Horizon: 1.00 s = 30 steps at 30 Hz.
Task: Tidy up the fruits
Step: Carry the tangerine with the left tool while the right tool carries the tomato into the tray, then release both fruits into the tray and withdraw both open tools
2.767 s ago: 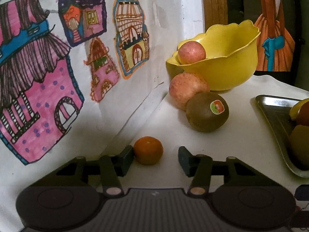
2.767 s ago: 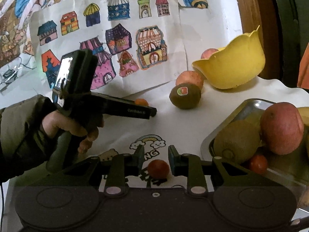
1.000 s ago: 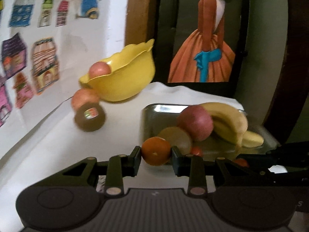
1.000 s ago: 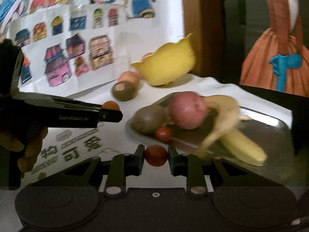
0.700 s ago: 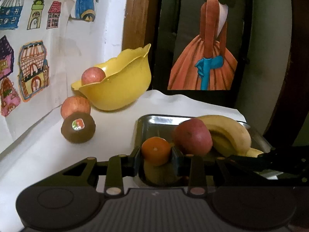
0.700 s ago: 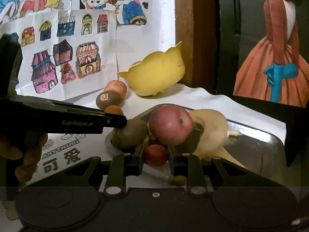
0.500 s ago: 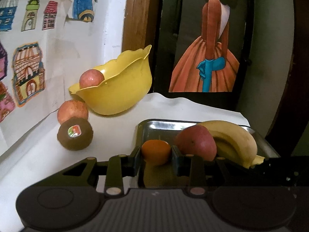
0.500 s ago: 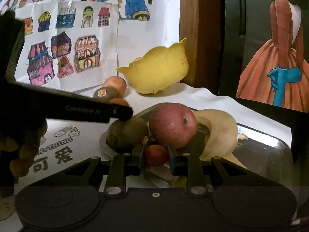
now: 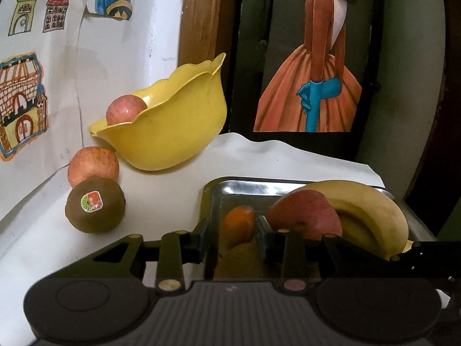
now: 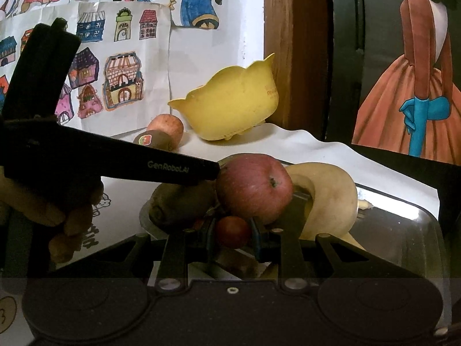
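My left gripper (image 9: 233, 235) is shut on a small orange (image 9: 237, 225), low inside the near left corner of the metal tray (image 9: 230, 186), just above a kiwi (image 9: 239, 259). My right gripper (image 10: 233, 232) is shut on a small red fruit (image 10: 233, 230), held over the tray (image 10: 403, 201) right in front of a red apple (image 10: 253, 187) and the kiwi (image 10: 181, 201). A banana (image 10: 325, 199) lies behind the apple. In the right wrist view the left gripper's black body crosses from the left, its tip against the apple.
A yellow bowl (image 9: 173, 138) holding an apple (image 9: 125, 109) stands at the back by the wall. A loose apple (image 9: 93, 164) and a stickered kiwi (image 9: 95, 209) lie on the white table left of the tray. A person's hand (image 10: 72, 216) holds the left gripper.
Both grippers picked their fruits off the table and carried them right to the tray. In the last half second both sank lower, close to the fruit in the tray.
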Each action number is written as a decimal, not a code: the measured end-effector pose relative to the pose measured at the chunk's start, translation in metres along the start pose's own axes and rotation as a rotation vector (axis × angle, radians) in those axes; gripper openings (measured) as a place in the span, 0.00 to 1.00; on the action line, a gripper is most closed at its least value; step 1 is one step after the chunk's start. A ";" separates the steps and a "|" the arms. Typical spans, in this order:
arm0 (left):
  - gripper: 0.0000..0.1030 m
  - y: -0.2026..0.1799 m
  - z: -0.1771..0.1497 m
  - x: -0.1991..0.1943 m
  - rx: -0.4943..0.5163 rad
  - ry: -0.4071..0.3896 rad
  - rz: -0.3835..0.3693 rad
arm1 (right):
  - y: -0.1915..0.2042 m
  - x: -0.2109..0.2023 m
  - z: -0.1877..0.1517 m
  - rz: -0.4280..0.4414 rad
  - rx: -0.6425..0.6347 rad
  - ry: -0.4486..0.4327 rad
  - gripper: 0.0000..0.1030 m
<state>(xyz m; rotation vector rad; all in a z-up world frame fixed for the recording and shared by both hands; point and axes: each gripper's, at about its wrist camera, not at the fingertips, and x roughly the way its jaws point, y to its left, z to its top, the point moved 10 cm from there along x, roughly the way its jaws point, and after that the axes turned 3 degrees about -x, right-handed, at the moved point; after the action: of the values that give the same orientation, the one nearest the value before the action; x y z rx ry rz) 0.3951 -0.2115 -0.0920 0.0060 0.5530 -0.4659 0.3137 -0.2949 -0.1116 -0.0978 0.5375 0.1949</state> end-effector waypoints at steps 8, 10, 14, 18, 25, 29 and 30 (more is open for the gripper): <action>0.48 0.000 0.000 -0.007 -0.010 -0.014 0.010 | 0.000 -0.001 0.000 -0.001 0.001 -0.001 0.30; 0.52 0.002 0.001 -0.011 -0.015 -0.021 0.014 | 0.000 -0.002 -0.001 -0.006 -0.003 -0.001 0.33; 0.64 0.003 0.002 -0.024 -0.012 -0.038 0.022 | 0.001 -0.011 0.000 -0.013 0.004 -0.008 0.44; 0.80 0.004 0.005 -0.047 -0.018 -0.068 0.024 | 0.000 -0.030 0.003 -0.028 0.028 -0.029 0.57; 0.94 0.013 0.004 -0.110 -0.042 -0.132 0.041 | 0.006 -0.078 0.007 -0.052 0.075 -0.089 0.76; 1.00 0.016 0.000 -0.153 -0.068 -0.173 0.052 | 0.013 -0.112 0.007 -0.059 0.091 -0.121 0.85; 1.00 0.016 -0.002 -0.166 -0.074 -0.183 0.050 | 0.015 -0.120 0.007 -0.061 0.092 -0.129 0.89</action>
<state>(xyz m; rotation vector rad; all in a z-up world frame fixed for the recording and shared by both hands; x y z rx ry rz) 0.2764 -0.1267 -0.0112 -0.0922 0.3895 -0.3930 0.2136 -0.2981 -0.0440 -0.0121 0.4133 0.1162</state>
